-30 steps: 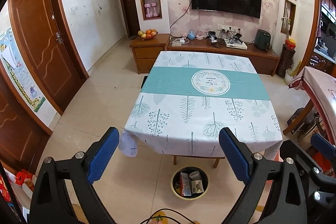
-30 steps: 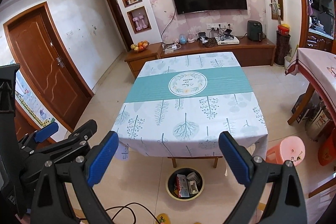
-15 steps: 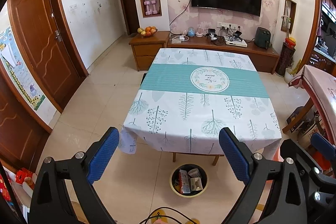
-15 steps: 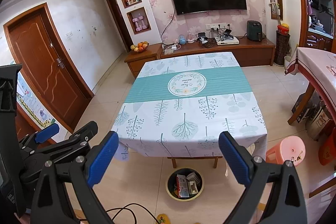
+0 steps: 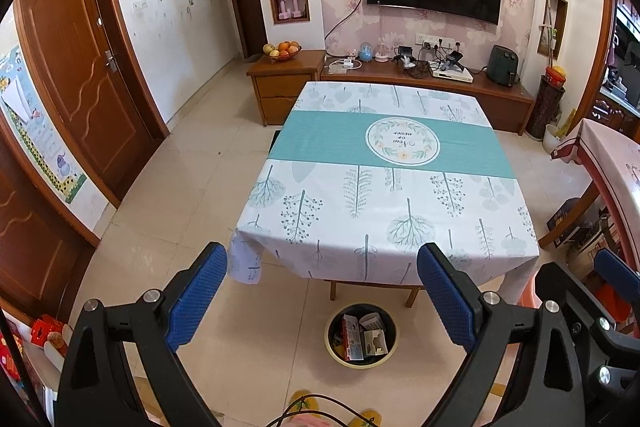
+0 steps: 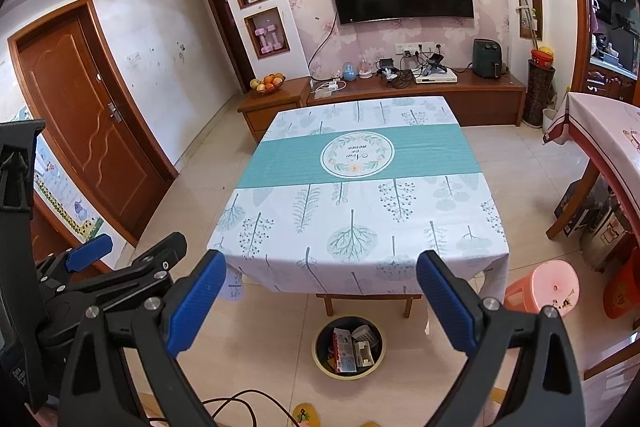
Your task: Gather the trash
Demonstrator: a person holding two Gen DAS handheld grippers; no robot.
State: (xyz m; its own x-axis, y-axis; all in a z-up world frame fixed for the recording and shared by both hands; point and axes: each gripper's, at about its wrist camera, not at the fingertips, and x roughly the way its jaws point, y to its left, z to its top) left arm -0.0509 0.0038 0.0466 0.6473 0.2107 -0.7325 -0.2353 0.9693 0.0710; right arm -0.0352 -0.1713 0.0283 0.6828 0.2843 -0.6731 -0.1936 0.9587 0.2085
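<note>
A round waste bin (image 5: pixel 362 337) with a yellow rim stands on the floor under the near edge of the table; it holds cartons and crumpled paper. It also shows in the right wrist view (image 6: pixel 349 347). My left gripper (image 5: pixel 322 295) is open and empty, held above the floor in front of the bin. My right gripper (image 6: pixel 322 297) is open and empty at about the same height, to the right of the left one. The table (image 5: pixel 384 187) has a white and teal leaf-print cloth with nothing on it.
A pink stool (image 6: pixel 544 287) stands right of the table. A second clothed table (image 6: pixel 608 135) is at the far right. A low wooden cabinet (image 5: pixel 400 87) and TV line the back wall. Wooden doors (image 5: pixel 80 67) are at left. A black cable (image 6: pixel 236 403) lies on the floor.
Both views have shifted slightly: the table and bin sit a little higher in the frames. Both grippers stay open and empty.
</note>
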